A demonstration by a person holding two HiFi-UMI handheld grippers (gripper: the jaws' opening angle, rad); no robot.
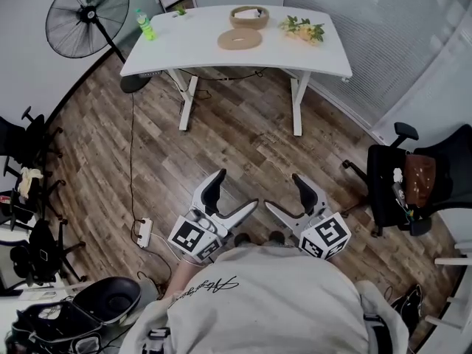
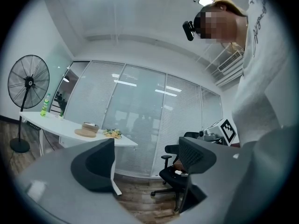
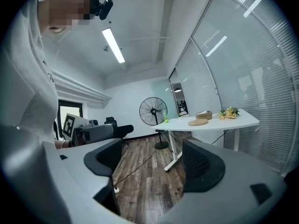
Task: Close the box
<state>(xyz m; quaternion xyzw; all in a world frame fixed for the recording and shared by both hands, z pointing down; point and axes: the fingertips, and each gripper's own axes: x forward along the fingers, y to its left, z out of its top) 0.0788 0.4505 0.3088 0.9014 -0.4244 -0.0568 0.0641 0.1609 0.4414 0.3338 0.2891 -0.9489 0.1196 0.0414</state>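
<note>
Holding left claw [image 1: 234,195] and right claw [image 1: 285,193] open and empty, well apart from the desk [image 1: 184,54] carrying the box [image 1: 249,16].

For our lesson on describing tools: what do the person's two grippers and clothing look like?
The left gripper and right gripper each have pale grey jaws with black curved pads and a white cube bearing black square markers. The person wears a pale sweatshirt with dark script lettering.

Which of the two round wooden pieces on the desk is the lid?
The flat disc nearer you; the taller box sits just behind it.
</note>
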